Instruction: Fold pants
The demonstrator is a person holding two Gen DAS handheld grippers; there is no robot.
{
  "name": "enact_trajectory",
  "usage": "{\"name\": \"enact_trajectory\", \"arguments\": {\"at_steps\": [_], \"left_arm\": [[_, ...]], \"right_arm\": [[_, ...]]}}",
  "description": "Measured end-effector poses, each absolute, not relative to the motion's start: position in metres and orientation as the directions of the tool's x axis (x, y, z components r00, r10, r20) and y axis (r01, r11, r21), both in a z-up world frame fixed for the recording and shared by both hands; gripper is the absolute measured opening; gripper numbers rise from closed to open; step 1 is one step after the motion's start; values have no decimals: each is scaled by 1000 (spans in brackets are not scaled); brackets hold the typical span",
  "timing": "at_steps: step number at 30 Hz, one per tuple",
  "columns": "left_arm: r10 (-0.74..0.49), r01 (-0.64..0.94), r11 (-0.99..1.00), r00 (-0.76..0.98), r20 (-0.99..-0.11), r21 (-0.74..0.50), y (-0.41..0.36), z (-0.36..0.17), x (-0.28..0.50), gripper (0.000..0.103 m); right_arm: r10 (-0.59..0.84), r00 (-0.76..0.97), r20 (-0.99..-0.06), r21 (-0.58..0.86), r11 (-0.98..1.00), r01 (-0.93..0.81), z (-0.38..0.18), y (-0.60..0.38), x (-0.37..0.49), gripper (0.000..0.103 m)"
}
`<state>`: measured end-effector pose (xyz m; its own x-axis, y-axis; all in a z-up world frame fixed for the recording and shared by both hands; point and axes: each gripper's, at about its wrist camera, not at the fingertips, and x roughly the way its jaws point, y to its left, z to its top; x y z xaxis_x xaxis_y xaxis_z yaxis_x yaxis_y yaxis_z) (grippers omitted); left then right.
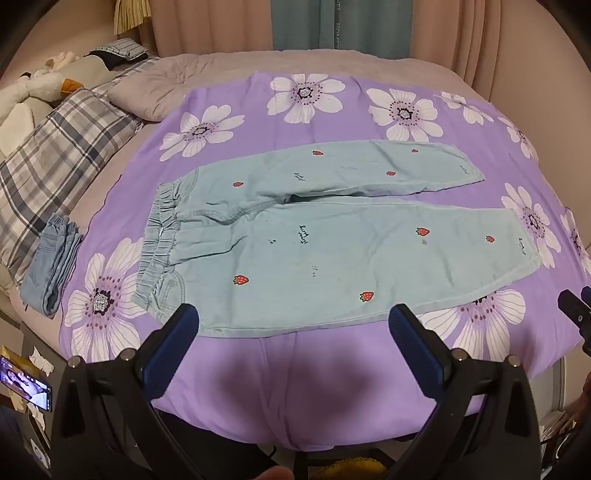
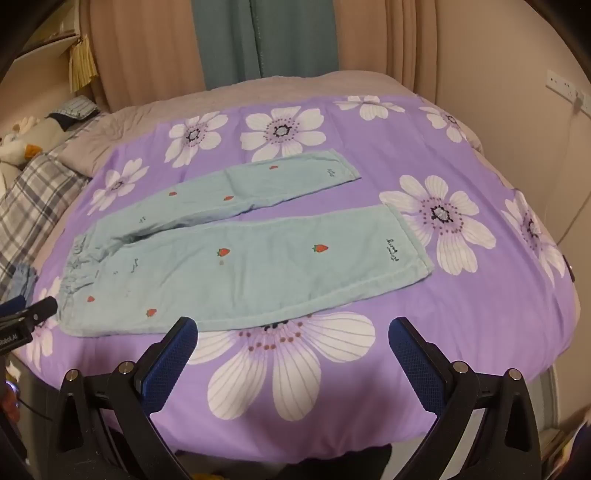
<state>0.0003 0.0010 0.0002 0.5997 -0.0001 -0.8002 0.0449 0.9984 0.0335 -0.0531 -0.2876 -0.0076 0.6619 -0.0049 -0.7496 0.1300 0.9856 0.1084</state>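
Note:
Light blue pants with strawberry prints lie flat and unfolded on a purple flowered bedcover, waistband at the left, both legs spread toward the right. They also show in the right wrist view. My left gripper is open and empty, hovering just short of the pants' near edge by the waist side. My right gripper is open and empty, over the cover just short of the near leg. The right gripper's tip shows at the left wrist view's right edge.
A second folded pair of blue jeans lies at the cover's left edge. Plaid pillows and plush toys sit at the far left. Curtains hang behind the bed. A lit phone is at the lower left.

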Motion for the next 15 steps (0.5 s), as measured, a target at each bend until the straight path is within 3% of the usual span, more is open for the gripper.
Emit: {"name": "enact_trajectory", "arguments": {"at_steps": [15], "left_arm": [[-6,53,998,602,-799,33,-7,1,0,103]], "right_arm": [[-4,663,-748,108,986,128,-9,-287,-53,102]]}}
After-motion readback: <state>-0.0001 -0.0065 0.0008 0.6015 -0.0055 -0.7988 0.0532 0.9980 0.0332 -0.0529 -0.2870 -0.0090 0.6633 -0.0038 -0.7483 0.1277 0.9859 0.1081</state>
